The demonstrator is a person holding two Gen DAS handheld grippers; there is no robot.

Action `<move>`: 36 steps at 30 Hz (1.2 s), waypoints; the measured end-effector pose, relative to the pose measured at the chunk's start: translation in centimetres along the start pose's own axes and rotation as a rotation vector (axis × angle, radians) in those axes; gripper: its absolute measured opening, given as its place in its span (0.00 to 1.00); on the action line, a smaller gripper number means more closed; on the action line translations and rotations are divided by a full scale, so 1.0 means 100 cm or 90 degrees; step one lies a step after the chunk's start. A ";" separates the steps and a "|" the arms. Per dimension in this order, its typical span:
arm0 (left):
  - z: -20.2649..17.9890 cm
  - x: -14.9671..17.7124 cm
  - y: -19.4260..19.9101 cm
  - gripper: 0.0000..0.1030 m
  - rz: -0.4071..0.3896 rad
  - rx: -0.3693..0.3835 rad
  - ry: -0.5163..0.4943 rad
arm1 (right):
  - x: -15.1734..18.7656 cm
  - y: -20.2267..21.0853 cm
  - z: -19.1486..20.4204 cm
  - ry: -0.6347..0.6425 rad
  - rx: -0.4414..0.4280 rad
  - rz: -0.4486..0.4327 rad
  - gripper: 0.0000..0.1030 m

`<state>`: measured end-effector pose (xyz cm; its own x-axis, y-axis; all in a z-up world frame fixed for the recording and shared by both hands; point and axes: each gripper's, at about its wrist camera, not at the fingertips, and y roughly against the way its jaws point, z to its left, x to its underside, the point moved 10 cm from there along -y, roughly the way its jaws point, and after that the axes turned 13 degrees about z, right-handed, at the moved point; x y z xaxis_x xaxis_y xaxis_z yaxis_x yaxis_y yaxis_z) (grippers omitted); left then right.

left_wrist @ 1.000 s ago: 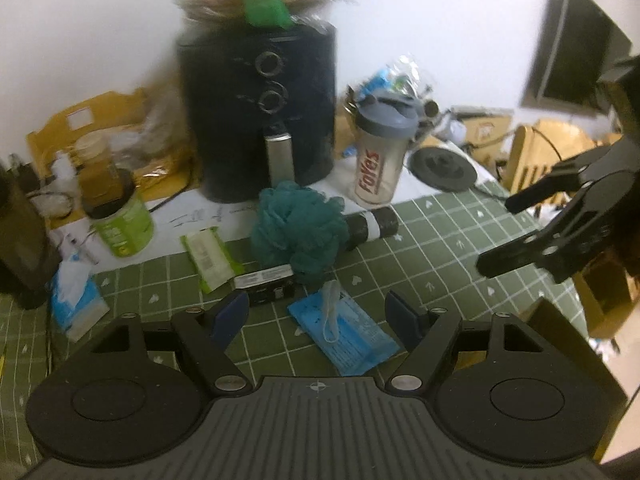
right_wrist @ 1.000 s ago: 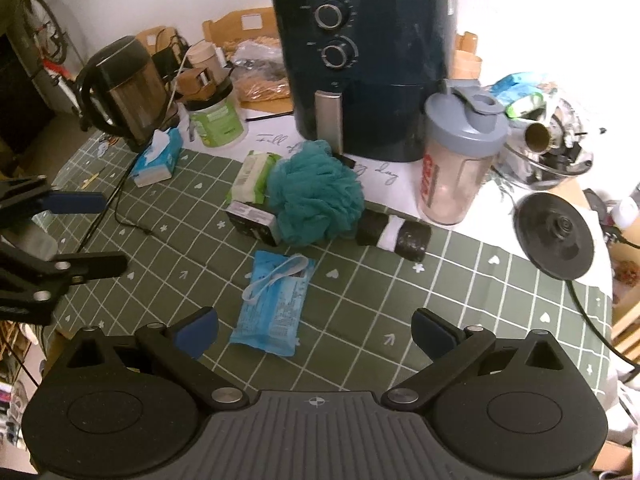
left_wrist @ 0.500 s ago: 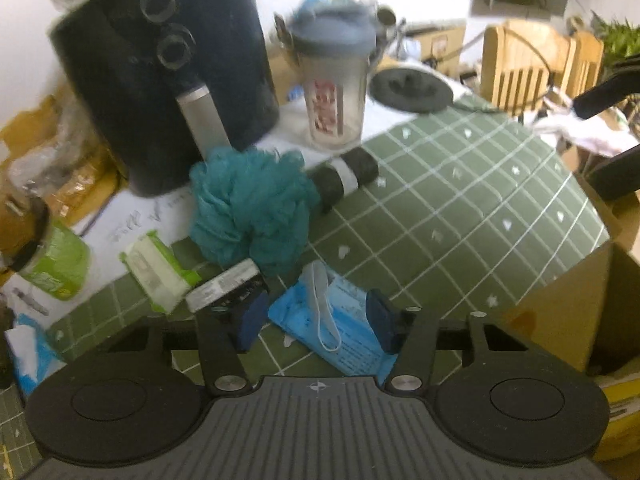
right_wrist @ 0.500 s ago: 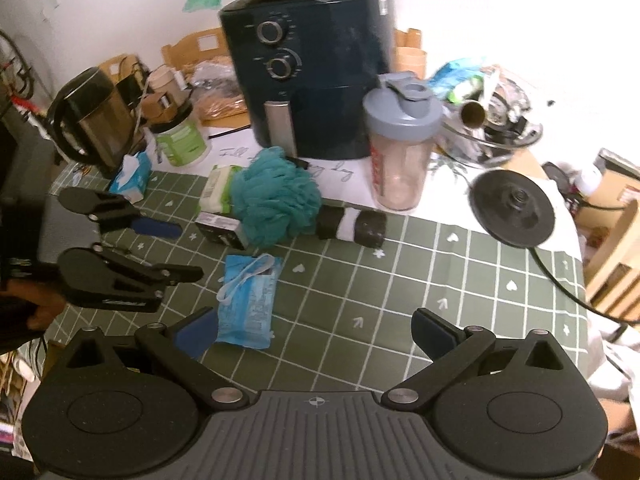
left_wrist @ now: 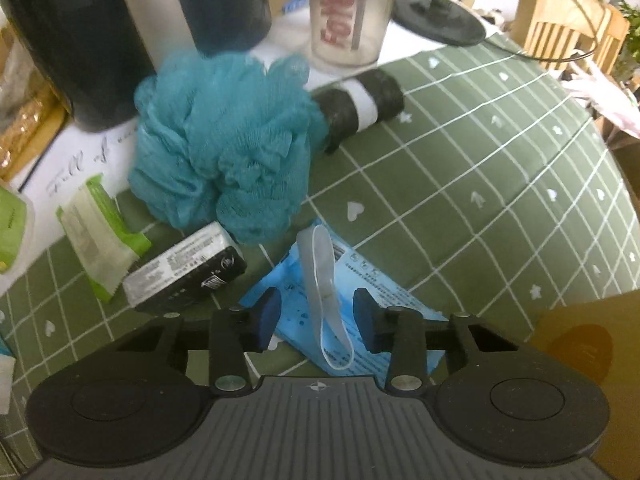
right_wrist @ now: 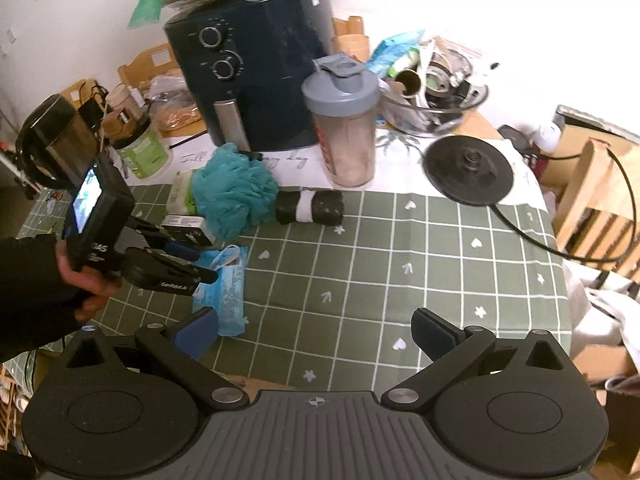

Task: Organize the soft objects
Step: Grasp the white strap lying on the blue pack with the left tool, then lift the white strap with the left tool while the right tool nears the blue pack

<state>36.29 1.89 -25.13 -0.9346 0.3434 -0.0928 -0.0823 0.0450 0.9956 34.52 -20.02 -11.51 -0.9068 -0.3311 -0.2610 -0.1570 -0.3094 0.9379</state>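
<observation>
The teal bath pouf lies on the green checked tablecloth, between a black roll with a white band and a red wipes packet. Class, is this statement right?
Not quite. The wipes packet beside the teal bath pouf is green and white, not red, as the left wrist view shows. The rest holds: the pouf lies on the green checked tablecloth, and the black roll with a white band lies on its other side.

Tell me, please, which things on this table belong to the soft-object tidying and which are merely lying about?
Job: blue wipes pack, teal bath pouf, green wipes pack, left gripper.
Lying about: air fryer, shaker bottle, kettle base, black box.
</observation>
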 end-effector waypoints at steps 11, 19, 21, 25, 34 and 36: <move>0.006 -0.008 -0.011 0.14 0.005 0.012 0.044 | 0.012 0.009 -0.013 -0.031 0.012 -0.007 0.99; 0.019 0.000 -0.006 0.05 0.006 0.014 0.085 | 0.011 0.012 -0.014 -0.028 0.002 -0.009 0.99; 0.021 0.001 0.001 0.04 -0.001 0.018 0.091 | 0.010 0.013 -0.013 -0.023 0.002 -0.010 0.99; 0.025 0.003 0.018 0.04 -0.022 0.022 0.104 | 0.008 0.013 -0.010 -0.010 -0.002 -0.009 0.99; 0.026 0.016 0.060 0.04 -0.072 0.021 0.136 | 0.000 0.008 0.005 0.037 -0.016 0.007 0.99; 0.026 0.020 0.070 0.04 -0.086 0.019 0.146 | -0.002 0.007 0.009 0.045 -0.021 0.011 0.99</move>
<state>34.76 5.35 -18.38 -0.9703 0.1107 -0.2153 -0.2041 0.1045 0.9734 34.25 -19.38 -10.63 -0.8793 -0.3985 -0.2609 -0.1268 -0.3321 0.9347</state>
